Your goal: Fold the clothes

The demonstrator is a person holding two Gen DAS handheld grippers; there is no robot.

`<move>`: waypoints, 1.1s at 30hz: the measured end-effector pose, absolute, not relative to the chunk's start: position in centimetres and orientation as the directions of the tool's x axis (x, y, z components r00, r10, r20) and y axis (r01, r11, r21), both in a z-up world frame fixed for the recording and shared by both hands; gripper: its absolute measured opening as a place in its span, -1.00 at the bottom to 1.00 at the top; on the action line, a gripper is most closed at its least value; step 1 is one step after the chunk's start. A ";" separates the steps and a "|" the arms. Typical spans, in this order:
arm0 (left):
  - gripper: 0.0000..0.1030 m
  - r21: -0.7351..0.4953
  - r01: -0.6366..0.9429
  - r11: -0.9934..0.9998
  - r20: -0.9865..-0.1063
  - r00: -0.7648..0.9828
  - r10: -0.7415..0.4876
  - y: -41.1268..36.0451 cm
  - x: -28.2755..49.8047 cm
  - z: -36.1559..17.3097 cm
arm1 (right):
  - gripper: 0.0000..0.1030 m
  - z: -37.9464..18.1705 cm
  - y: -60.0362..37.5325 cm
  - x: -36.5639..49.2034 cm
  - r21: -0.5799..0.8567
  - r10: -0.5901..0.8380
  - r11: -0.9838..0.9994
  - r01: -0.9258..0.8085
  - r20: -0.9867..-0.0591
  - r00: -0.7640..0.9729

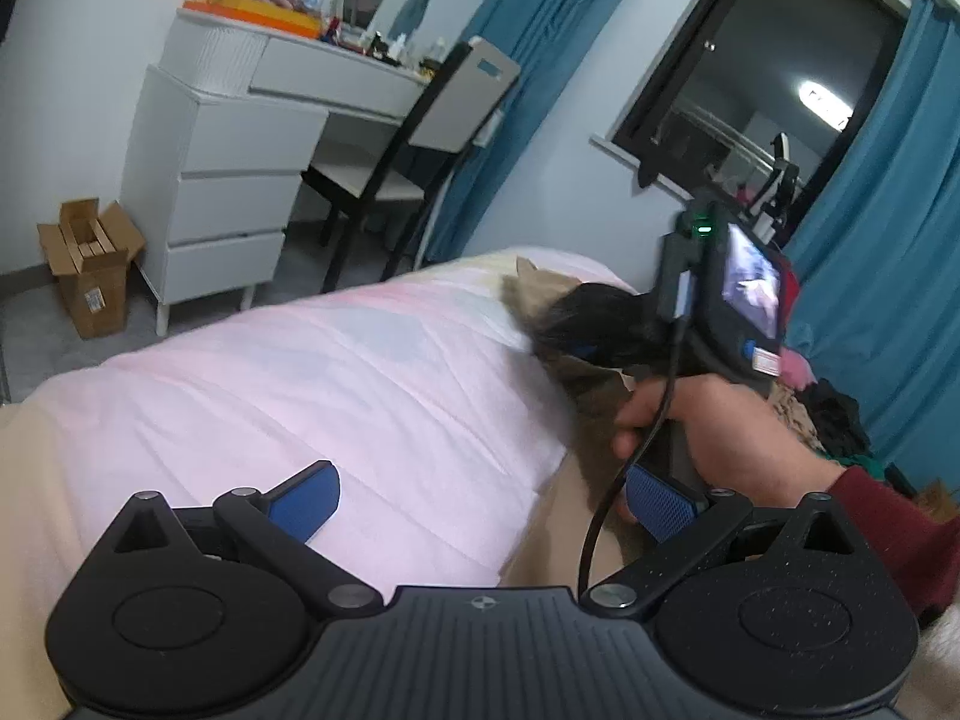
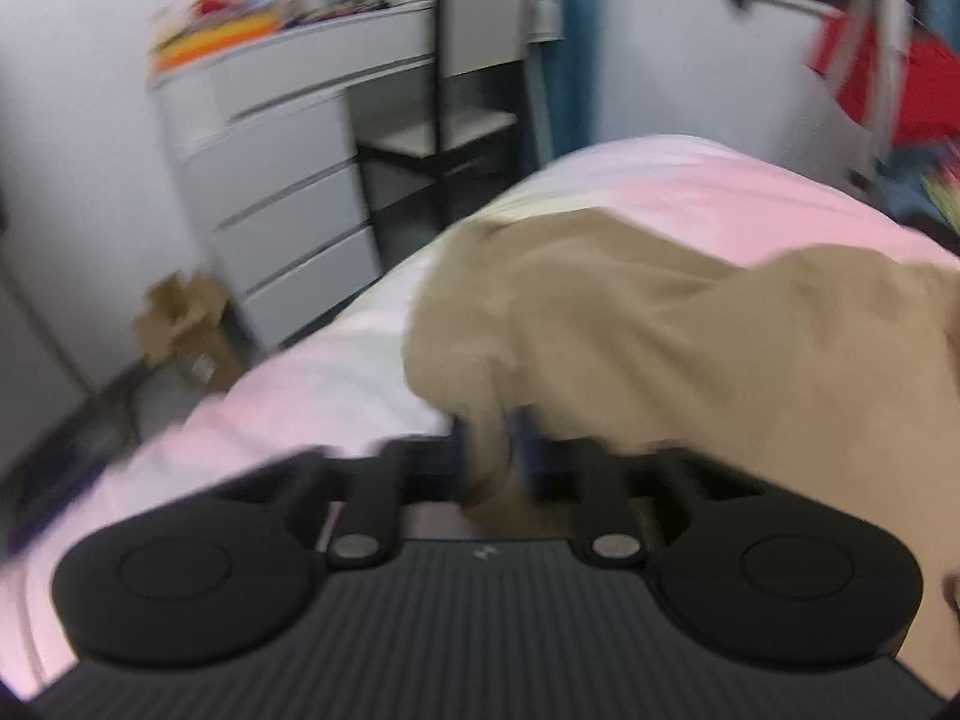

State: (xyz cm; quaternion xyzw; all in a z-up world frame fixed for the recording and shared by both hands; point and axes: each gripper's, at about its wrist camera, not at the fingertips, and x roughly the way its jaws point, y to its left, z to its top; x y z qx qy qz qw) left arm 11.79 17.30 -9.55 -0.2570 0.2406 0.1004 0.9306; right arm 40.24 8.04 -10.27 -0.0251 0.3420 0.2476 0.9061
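A tan garment [image 2: 690, 330] lies bunched on the pink bed cover [image 2: 690, 186]. My right gripper [image 2: 495, 438] is shut on a fold at the garment's near edge; this view is blurred. In the left wrist view my left gripper [image 1: 480, 504] hangs open over the pink cover [image 1: 312, 372], its blue pads [image 1: 303, 498] wide apart with nothing between them. The same view shows the right gripper [image 1: 570, 330] from the side, held by a hand [image 1: 720, 438] and pressed into the tan garment [image 1: 594, 384] at the bed's right side.
A white dresser and desk [image 1: 222, 180] with clutter on top stands beyond the bed, a black chair [image 1: 384, 174] beside it. A cardboard box [image 1: 90, 264] sits on the floor. Blue curtains [image 1: 888, 276] flank a dark window [image 1: 762, 72]. A heap of clothes [image 1: 834, 420] lies at right.
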 end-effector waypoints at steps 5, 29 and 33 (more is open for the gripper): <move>0.99 -0.474 -0.255 0.843 -0.448 0.894 0.019 17.1 11.6 -8.9 | -0.79 -5.8 3.1 39.9 0.214 0.412 0.911 -0.353 -0.538 0.735; 0.99 -0.322 0.059 0.945 -0.375 0.908 -0.185 6.8 10.9 -9.2 | 0.52 -9.7 -23.4 30.0 0.441 0.142 0.887 0.137 -0.543 0.828; 0.99 -0.295 0.074 0.953 -0.379 0.906 -0.187 6.2 11.2 -9.3 | 0.50 -6.7 -20.9 25.1 0.426 0.206 0.904 0.037 -0.510 0.835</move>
